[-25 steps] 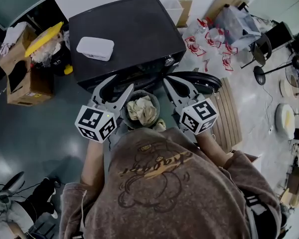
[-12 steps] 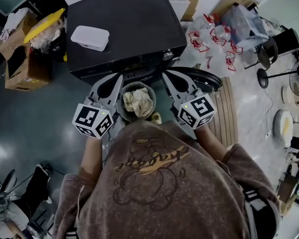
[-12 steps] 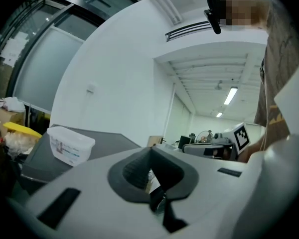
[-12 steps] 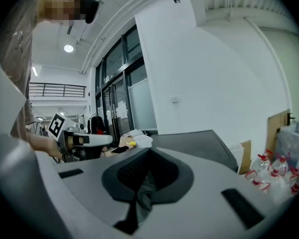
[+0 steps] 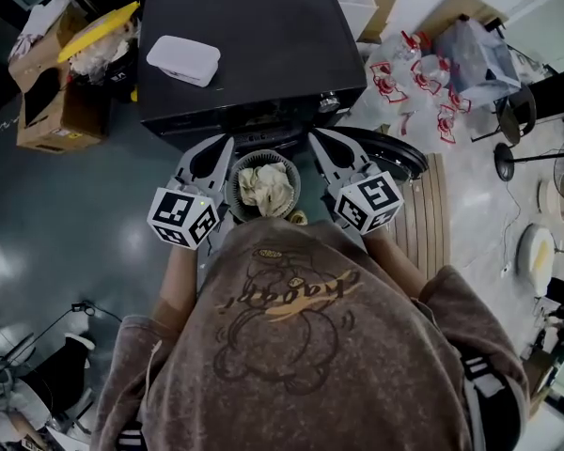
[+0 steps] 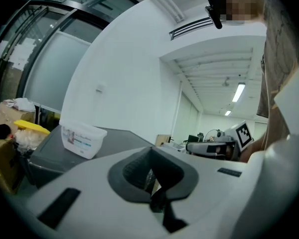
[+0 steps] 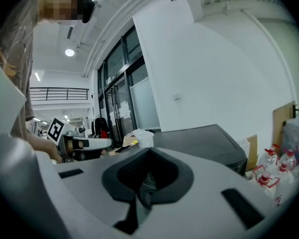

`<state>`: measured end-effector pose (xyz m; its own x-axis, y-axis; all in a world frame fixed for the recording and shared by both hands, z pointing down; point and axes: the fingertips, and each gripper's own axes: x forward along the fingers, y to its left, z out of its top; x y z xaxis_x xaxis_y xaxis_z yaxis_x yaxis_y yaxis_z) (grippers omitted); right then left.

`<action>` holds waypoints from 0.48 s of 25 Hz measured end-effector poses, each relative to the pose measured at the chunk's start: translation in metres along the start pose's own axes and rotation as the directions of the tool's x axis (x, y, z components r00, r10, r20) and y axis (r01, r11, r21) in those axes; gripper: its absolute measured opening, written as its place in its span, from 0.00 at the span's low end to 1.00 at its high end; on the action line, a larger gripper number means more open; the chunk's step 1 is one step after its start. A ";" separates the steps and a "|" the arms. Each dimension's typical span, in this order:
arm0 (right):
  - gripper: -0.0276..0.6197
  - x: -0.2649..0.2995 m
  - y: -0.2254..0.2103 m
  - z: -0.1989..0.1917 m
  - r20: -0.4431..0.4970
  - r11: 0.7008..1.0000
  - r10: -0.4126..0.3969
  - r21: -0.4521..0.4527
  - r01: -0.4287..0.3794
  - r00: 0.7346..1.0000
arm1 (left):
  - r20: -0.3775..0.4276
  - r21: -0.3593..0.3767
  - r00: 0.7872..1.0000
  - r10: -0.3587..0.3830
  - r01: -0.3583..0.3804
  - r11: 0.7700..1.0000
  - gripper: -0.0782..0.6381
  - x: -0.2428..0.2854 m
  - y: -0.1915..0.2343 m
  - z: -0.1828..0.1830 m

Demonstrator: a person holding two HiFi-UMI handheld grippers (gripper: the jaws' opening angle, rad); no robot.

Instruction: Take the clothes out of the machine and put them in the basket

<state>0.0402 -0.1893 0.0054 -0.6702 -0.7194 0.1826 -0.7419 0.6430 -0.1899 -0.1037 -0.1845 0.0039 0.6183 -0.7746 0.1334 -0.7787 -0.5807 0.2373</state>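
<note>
- Head view: looks steeply down over brown sweatshirt [image 5: 291, 346] onto black machine [image 5: 244, 54], white tub [image 5: 180, 61] lying on its top.
- Just in front of machine, on dark floor [image 5: 75, 224]: round basket [image 5: 235, 172] w/ cream clothes [image 5: 266, 184] crumpled inside, filling most of it.
- At basket's left: left tool [image 5: 221, 150], tips up near rim and machine front. Touching rim or not, can't tell from here.
- At basket's right: right tool [image 5: 321, 147], mirrored, tips likewise near rim, contact unclear.
- Dark round door [image 5: 395, 158] swung open to the right of machine front, just behind right tool.
- Further off: cardboard box [image 5: 61, 111] left of machine, bottles [image 5: 423, 83] w/ red labels on floor at right.
- Left gripper view: pads [image 6: 132, 168] pressed together, nothing made out btwn them. Beyond: white tub on machine top at left, right tool in sight at far right.
- Right gripper view: pads [image 7: 127, 176] pressed together too, nothing seen btwn them. Beyond: machine top straight ahead, left tool at left edge, bottles low at right.
</note>
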 end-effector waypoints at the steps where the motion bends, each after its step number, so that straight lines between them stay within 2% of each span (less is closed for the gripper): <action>1: 0.04 0.001 0.000 -0.003 -0.005 1.000 0.002 0.001 -0.002 1.000 | 0.001 -0.003 1.000 0.008 -0.008 1.000 0.12 0.000 0.002 -0.001; 12: 0.04 0.005 0.007 -0.004 -0.015 0.999 0.029 -0.024 -0.030 0.999 | 0.007 -0.002 0.998 0.066 -0.066 0.998 0.12 -0.008 0.008 -0.003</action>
<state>0.0315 -0.1876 0.0091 -0.6919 -0.6962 0.1912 -0.7219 0.6702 -0.1723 -0.1143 -0.1824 0.0073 0.5646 -0.8131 0.1422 -0.8178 -0.5277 0.2298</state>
